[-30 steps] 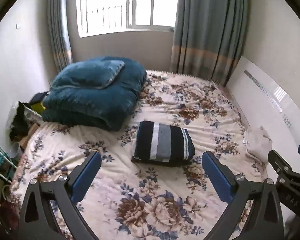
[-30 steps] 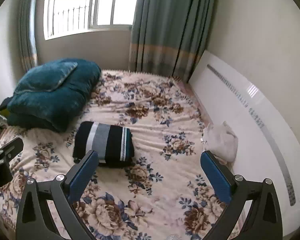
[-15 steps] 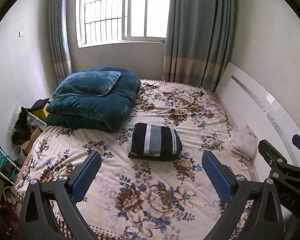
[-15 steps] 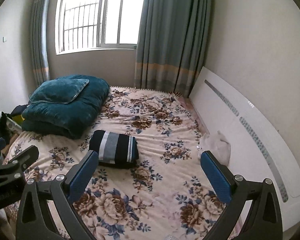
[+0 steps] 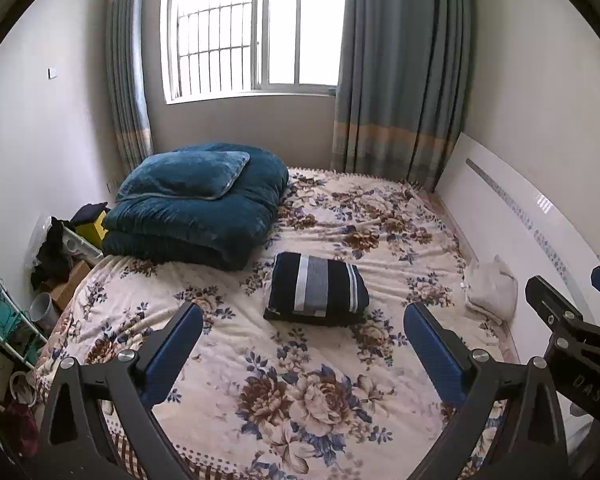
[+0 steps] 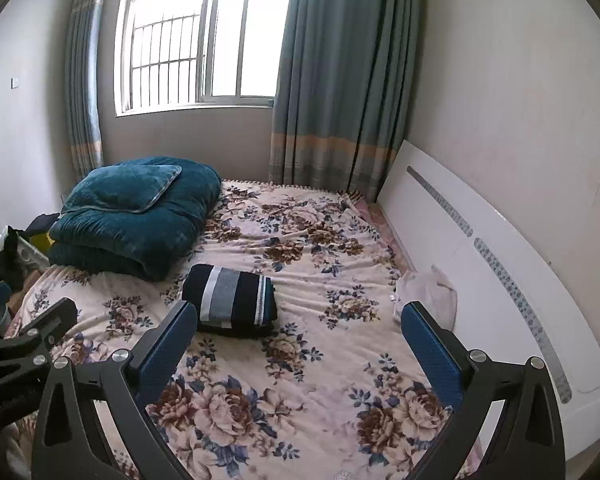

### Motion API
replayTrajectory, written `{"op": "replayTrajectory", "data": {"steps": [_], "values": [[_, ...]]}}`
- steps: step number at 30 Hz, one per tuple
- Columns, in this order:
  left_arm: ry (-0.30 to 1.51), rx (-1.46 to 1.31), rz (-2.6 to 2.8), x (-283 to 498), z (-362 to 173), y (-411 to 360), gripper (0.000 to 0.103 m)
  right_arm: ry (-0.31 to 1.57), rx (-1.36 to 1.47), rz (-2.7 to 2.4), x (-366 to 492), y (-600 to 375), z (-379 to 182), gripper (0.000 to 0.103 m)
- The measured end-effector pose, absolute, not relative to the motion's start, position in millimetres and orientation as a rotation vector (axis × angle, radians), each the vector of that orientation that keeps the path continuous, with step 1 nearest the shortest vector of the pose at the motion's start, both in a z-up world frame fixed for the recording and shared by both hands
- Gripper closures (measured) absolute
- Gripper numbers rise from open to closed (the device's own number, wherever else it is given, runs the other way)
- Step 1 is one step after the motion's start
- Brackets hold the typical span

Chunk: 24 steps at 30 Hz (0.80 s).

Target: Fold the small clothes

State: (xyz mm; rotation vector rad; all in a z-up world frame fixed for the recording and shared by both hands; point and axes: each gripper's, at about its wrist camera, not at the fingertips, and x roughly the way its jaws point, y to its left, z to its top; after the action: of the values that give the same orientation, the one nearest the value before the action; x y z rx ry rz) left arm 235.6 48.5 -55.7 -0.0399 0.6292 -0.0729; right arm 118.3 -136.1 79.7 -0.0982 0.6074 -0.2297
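Fingers [image 5: 434,350] of left gripper [image 5: 302,350] and right gripper [image 6: 298,354] spread wide, gripping nothing, raised above foot of floral bed [image 5: 300,400]. Beyond, folded black-and-grey striped garment [image 5: 318,290] lying mid-bed. Crumpled white cloth [image 6: 430,294] against white headboard [image 6: 480,264]. Farther back, teal quilt [image 5: 196,212] stacked under curtained window [image 5: 256,28].

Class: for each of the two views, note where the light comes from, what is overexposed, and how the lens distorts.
Left wrist view: daylight from the window, panes blown white, fisheye bowing the headboard. Right wrist view: same backlit window, dark corner vignette.
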Motion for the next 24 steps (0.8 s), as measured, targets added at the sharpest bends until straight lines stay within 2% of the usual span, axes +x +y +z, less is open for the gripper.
{"op": "replayTrajectory", "data": {"steps": [24], "values": [[0.624,-0.046,-0.072,231.5,-53.0,44.8,0.000,0.608,-0.094,-0.199,124.4,-143.8,86.4,0.000]]}}
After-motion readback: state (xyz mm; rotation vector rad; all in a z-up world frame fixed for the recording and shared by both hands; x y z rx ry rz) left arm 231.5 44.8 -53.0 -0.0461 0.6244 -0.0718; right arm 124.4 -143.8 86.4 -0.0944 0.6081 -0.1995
